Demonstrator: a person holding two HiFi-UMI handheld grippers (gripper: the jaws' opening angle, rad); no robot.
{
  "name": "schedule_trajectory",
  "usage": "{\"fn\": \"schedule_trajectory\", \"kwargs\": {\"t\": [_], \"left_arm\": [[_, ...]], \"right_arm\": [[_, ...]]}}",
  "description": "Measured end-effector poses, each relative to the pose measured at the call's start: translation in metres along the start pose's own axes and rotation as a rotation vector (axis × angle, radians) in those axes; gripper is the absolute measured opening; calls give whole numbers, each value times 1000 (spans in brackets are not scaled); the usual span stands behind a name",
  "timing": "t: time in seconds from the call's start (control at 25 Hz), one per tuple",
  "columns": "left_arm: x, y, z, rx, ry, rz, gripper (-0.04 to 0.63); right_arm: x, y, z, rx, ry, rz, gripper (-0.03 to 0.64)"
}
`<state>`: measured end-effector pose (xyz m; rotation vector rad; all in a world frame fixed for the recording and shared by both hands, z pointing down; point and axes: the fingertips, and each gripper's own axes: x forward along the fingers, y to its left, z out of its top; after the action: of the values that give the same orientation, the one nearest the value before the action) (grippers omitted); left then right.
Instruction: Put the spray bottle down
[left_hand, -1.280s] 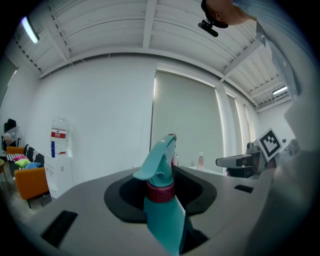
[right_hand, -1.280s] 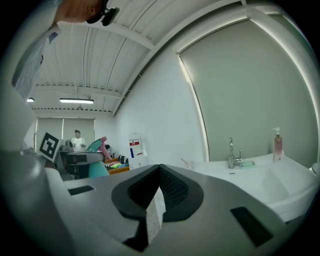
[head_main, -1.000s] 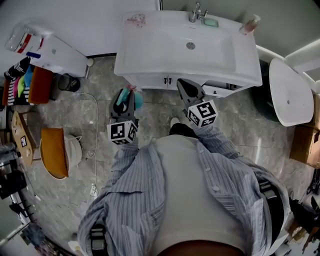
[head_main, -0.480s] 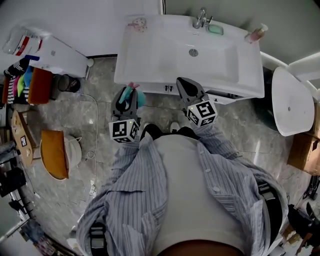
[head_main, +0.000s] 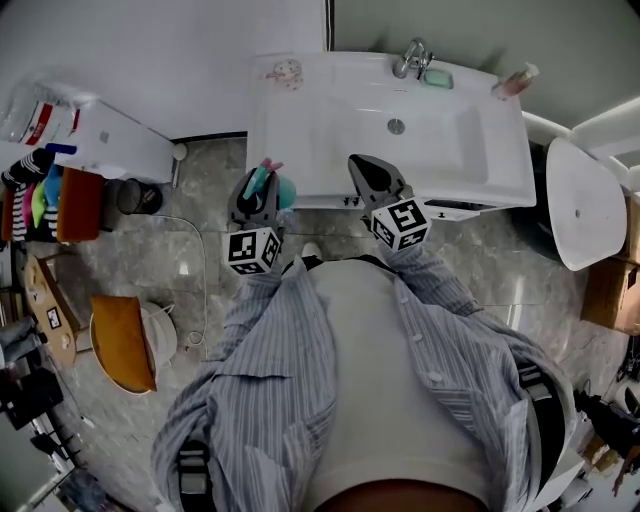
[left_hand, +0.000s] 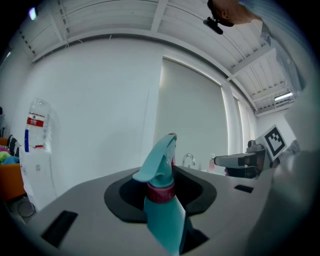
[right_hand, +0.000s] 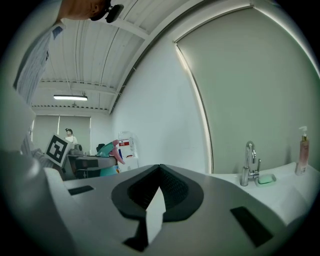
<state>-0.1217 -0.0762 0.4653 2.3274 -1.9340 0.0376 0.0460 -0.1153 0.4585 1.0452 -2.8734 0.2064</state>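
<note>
Here the left gripper (head_main: 256, 196) clamped the upright teal plastic spray bottle (left_hand: 161, 192) by its neck, just short of the white ceramic washbasin (head_main: 290, 150) ahead. The right gripper (head_main: 362, 175) alongside was pinched together, empty.

No print is legible; the red label (left_hand: 35, 120) on the water jug (left_hand: 38, 146) is too blurred.

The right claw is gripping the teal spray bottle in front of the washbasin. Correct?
No. It is the left claw that is gripping the teal spray bottle in front of the washbasin. The left gripper view shows the bottle between that claw's jaws. The right claw is shut on nothing.
</note>
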Motion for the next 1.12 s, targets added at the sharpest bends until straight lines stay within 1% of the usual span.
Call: {"fn": "schedule_trajectory", "kwargs": {"t": [0.28,0.56,0.72,0.92,1.12], "left_arm": [[28,33,-5,-11,23,-61,135],[52,48,-21,-1,58,-127,134],[62,56,-34,2,63,-148,135],[80,61,-53,21,74,-181,135],[108,66,-68,29,73,-210,135]], "right_arm": [[39,7,0,-4,22,-28,15],[60,2,-9,15,49,-84,15],[74,3,-25,27,79,-94,15],[88,-3,-57,65,126,-119,15],[114,-15,-74,92,135,-138,15]]}}
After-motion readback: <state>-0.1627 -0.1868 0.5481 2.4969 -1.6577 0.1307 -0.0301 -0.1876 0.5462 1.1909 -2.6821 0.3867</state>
